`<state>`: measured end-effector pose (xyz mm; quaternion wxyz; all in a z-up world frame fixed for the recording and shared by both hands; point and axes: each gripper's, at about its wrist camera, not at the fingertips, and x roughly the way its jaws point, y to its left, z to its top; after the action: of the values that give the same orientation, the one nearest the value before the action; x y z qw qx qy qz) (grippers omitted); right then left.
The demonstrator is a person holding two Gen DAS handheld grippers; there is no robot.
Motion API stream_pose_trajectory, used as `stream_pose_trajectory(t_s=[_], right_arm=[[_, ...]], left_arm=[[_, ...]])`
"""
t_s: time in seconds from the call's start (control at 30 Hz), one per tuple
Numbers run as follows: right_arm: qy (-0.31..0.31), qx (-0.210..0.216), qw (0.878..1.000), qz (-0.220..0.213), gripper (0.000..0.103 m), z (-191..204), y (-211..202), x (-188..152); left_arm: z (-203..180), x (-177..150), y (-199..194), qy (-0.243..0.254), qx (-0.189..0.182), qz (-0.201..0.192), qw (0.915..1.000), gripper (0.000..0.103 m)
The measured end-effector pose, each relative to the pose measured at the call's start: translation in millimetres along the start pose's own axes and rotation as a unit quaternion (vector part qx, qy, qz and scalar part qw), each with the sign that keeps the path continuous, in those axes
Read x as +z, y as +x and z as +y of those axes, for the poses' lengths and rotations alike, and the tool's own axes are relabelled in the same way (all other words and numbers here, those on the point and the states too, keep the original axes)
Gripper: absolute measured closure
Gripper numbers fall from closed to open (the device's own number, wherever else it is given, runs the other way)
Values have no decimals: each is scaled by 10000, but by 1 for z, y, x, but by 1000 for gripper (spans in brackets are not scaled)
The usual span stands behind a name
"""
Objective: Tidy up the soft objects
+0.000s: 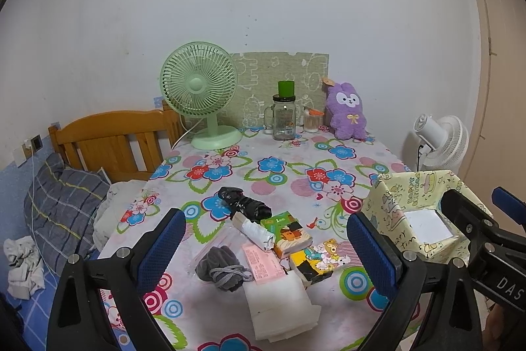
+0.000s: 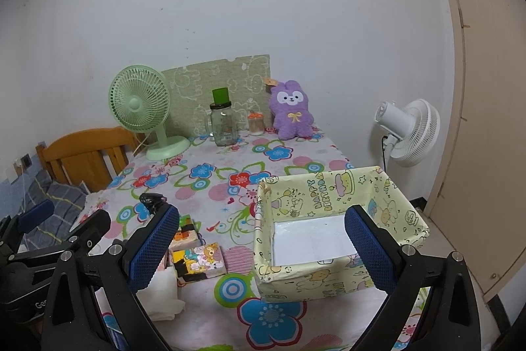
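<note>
My left gripper (image 1: 266, 249) hovers open over a pile on the floral tablecloth: a black bundle (image 1: 245, 203), a white roll (image 1: 253, 231), a green tissue pack (image 1: 291, 234), a cartoon tissue pack (image 1: 317, 260), a grey pouch (image 1: 220, 267) in a clear bag and a folded white cloth (image 1: 281, 308). To the right stands an empty yellow paper-covered box (image 2: 328, 196). My right gripper (image 2: 263, 249) hangs open in front of that box, holding nothing. The cartoon tissue pack (image 2: 199, 262) lies just left of the box. A purple plush (image 2: 291, 111) sits upright at the table's back.
At the back stand a green desk fan (image 1: 200, 87), a glass jar (image 1: 284, 117) with a green lid and a toothpick holder (image 1: 311, 120). A white fan (image 2: 411, 130) stands right of the table by a beige door. A wooden headboard (image 1: 111, 140) and pillow lie left.
</note>
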<state>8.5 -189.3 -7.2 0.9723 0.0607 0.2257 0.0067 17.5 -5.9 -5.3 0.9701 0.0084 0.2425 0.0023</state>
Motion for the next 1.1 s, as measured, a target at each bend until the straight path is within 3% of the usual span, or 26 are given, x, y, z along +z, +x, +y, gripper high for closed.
stream_pose_trajectory(t_s=[0.63, 1.1], right_arm=[[-35, 100, 9996, 246, 2, 27, 34, 5], [-197, 253, 9978, 572, 4, 62, 80, 3]], left_arm=[[18, 3, 32, 105, 178, 157, 9997, 9], [38, -7, 74, 281, 210, 528, 9980, 11]])
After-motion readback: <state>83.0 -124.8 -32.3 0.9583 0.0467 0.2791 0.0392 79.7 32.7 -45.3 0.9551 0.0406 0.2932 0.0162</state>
